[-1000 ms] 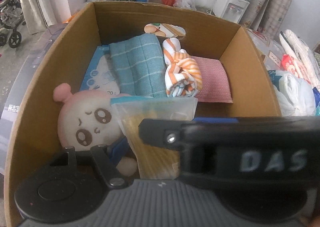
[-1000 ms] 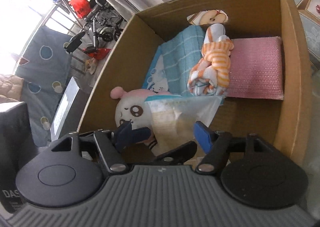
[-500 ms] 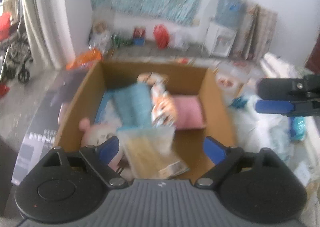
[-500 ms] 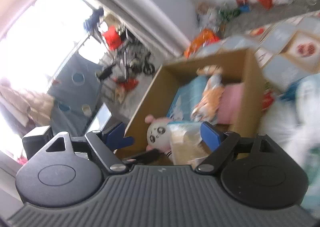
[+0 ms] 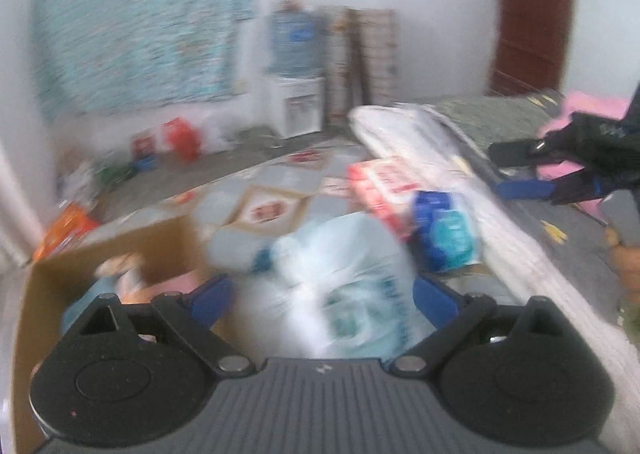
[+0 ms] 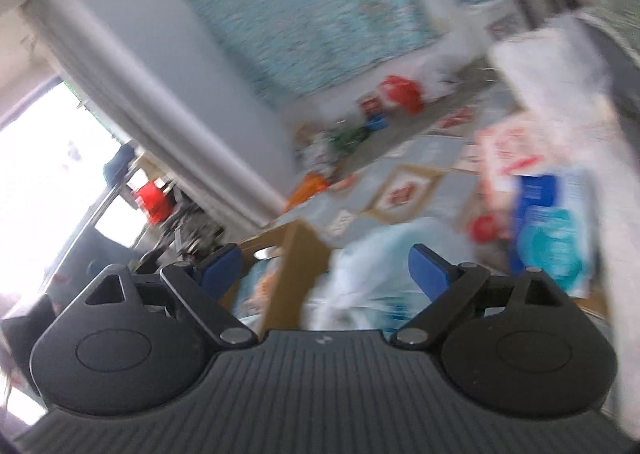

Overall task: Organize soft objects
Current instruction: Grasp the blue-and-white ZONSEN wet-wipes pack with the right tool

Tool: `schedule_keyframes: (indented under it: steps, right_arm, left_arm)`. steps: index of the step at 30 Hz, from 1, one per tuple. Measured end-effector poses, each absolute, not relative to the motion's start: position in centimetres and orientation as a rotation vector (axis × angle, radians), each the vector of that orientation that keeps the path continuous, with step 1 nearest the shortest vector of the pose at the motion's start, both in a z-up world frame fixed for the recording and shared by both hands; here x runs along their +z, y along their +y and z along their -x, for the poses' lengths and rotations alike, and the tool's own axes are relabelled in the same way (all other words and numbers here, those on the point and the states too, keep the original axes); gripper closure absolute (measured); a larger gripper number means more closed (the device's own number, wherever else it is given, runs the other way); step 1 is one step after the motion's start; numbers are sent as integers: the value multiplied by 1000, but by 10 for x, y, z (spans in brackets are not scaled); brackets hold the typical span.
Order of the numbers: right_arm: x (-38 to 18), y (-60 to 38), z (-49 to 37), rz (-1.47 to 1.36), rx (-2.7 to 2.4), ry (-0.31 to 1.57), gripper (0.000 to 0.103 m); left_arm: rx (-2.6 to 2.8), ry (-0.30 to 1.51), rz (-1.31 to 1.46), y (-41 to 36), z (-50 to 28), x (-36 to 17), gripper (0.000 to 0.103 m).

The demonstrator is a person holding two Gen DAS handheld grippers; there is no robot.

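A white wall runs behind everything, with a blue-green patterned cloth [image 5: 140,26] hung on it and a water dispenser [image 5: 296,94] standing below, a big blue bottle on top. Both views are smeared with blur, so much of the small clutter along the wall is only red, blue and orange blobs. The floor is covered with patterned mats [image 5: 272,206].

The cardboard box [image 5: 132,250] sits low at the left of the left view, cut off by the frame edge and by the claw body; only a corner of its inside shows, with bits of pale blue, orange and pink soft things that I cannot make out singly. Just beside the box, on the floor, lies a white and pale-blue plastic bag [image 5: 348,286], and past it a red and white pack [image 5: 384,182] and a blue pack [image 5: 444,230], next to a white quilted bed edge [image 5: 500,214].

The left claw [image 5: 324,294] has just been spreading and stands wide, nothing gripped; the bag is only seen beyond its blue fingers. The right claw [image 6: 322,270] has likewise just been spreading and is wide and empty, the box wall and bag showing behind it. In the left view it appears at the far right edge, partly cut off, a hand [image 5: 628,262] below it.
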State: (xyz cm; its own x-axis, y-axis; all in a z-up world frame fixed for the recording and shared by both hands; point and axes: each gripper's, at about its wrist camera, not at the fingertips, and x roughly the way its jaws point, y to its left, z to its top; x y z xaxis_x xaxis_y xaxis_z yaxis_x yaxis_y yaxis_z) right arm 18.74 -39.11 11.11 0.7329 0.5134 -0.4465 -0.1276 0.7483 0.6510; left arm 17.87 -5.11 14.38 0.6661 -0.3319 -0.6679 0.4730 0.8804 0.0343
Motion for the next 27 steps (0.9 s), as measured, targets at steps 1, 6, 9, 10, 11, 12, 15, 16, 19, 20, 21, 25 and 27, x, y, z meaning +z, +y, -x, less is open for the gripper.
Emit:
schedule_keyframes:
  steps: [1,6,9,10,11,12,15,16,19,20,21,25,27]
  right_arm:
    - [105,-401,-187,-647,364,665,12]
    - [67,-433,-199,-687,272,701,13]
    - [41,-446,-215,-694,216,721,13]
    - [29,-448,-225,-696,200,729,14]
    - [22,-453,-232,-697,188,736,16]
    - [16,-459,-237,-699,178,743,20]
    - [-6,-470,-259,-700,162,771,33]
    - [-12,-473,-265,-694,156,779,35]
    - [-25,-482,-279,-678,128,797,42]
    - [-31,-486,-285,-682,121,805,43]
    - [-36,-489,-289,-687,119,812,44]
    - [-54,-494,-304,-719,140,844,47]
    - [-58,-495,-310,-728,151,845,47]
  left_arm:
    - [-481,709,-231,-67,-184,142,5]
    - [-566,780,-277,-136,-215,117,6]
    - [-601,816,-335,-172,-230,94,10]
    - [-605,823,-367,-185,-235,85,12]
    - [-605,835,-396,-197,-241,76,15]
    - [-608,856,-416,-207,-246,66,22]
    - [-633,934,-418,-228,-264,44,34]
    - [-643,956,-413,-234,-270,36,34]
    - [-655,989,-413,-252,-287,18,34]
    - [-660,1005,-415,-257,-292,13,34]
    - [-663,1021,-412,-264,-297,8,34]
    - [-667,1106,-398,-283,-316,-10,28]
    - [-669,1141,-388,-290,-324,-18,24]
